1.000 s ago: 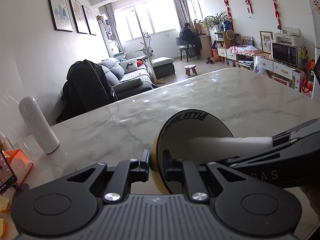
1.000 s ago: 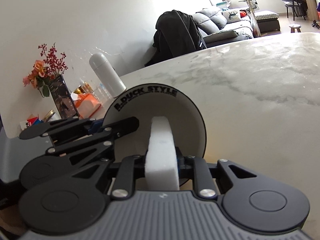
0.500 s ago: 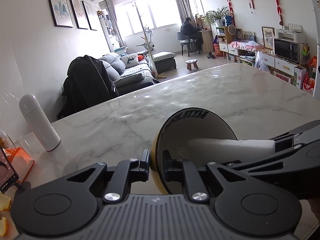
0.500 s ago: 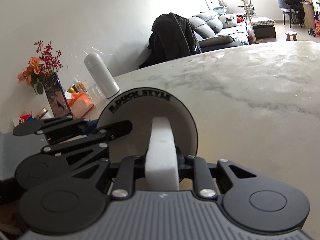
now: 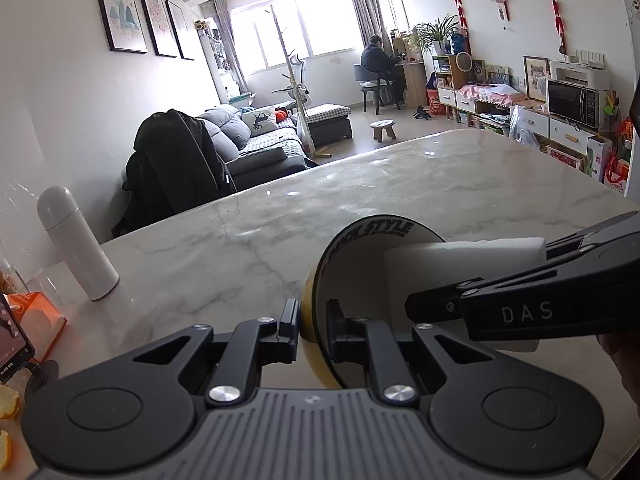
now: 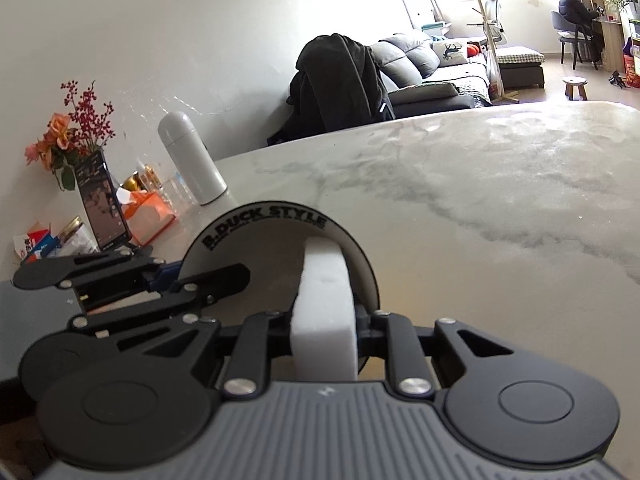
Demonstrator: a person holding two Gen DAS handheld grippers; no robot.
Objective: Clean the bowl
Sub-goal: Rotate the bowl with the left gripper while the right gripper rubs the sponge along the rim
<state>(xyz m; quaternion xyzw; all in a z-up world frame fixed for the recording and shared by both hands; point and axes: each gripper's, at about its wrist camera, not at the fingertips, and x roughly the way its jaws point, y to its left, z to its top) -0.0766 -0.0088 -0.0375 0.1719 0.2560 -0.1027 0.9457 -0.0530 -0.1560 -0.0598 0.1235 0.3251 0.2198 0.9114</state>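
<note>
1. The bowl (image 5: 360,280) is held on edge above the marble table (image 5: 440,184), its white inside turned sideways toward the right gripper. Its outside is yellow, and a black rim band carries the lettering "B.DUCK STYLE".
2. The left gripper (image 5: 312,328) is clamped on the bowl's rim at the lower edge, one finger on the yellow outside and the other on the inside.
3. A white sponge (image 6: 324,308) reaches into the bowl, with its far end touching the inner wall.
4. The right gripper (image 6: 324,320) is closed tight on the sponge, a finger pressed on each flat side. In the left wrist view it comes in from the right, level with the bowl's mouth.
5. On the tabletop a white flask (image 5: 78,244) stands upright near the wall, well apart from the bowl.
6. Beside the flask lie an orange tissue box (image 6: 146,216) and a phone (image 6: 102,204) propped on a stand, its screen lit.
7. Behind the phone stands a vase of orange flowers (image 6: 74,132) with red berries.
8. Past the table's far edge a dark coat (image 5: 176,168) hangs over a chair, with a grey sofa (image 5: 248,140) behind it.
9. At the far end of the room a person (image 5: 378,66) sits at a desk beneath the windows.
</note>
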